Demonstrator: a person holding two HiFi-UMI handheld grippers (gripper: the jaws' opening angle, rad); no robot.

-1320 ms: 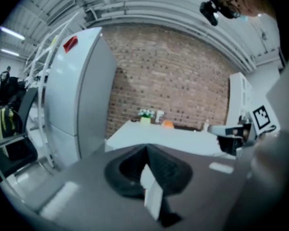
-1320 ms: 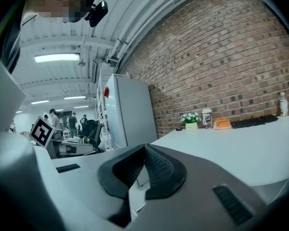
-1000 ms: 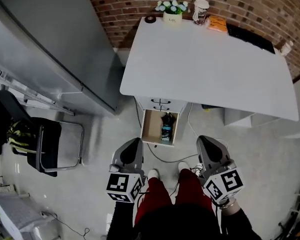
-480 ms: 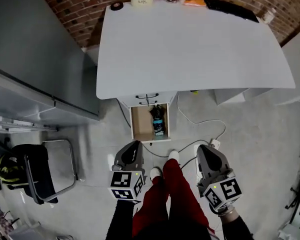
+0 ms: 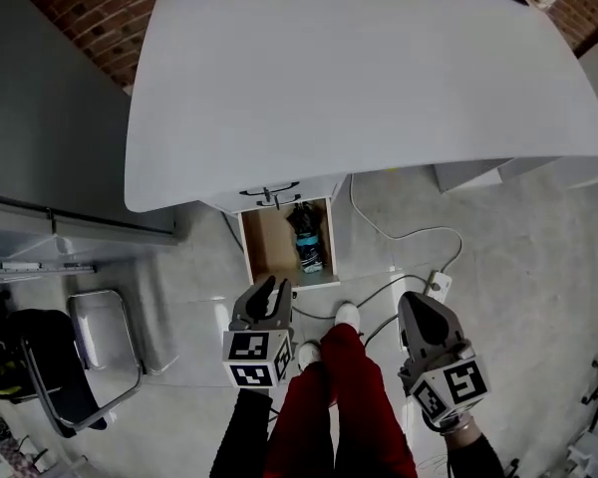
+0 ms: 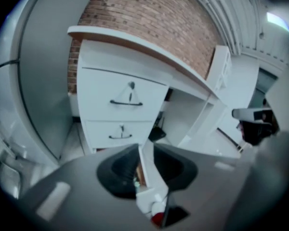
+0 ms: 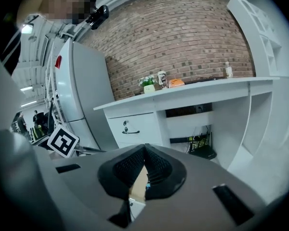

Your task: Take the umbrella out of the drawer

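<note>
A: Where is the umbrella sitting?

B: The black folded umbrella with a teal band is lying inside the open white drawer with a bare-wood inside. It is running front to back along the drawer's 3 o'clock wall. The drawer is sticking out from under the big white desk top toward 6 o'clock, at the person's feet.

A: Left gripper?

B: The left gripper is showing at the drawer's front edge, 6 o'clock side, and pointing toward 12. Its jaws have just been opening. They are standing slightly apart, released, with nothing between the pads. Its own view is looking at two closed white drawer fronts with black handles.

A: Right one?

B: The right gripper is hanging at 4 o'clock from the drawer, well apart from it. It is over the grey floor, near a white cable and a white power strip. Its jaw tips are meeting, clenched on nothing.

A: Anything between them?

B: Red trousers and white shoes are standing between the two grippers.

A: Surroundings?

B: A tall grey cabinet is standing at 9 o'clock of the desk, and a black chair with a metal frame at 8. The right gripper view is showing a red-brown brick wall behind the desk, with a small white pot of white flowers on the top.
</note>
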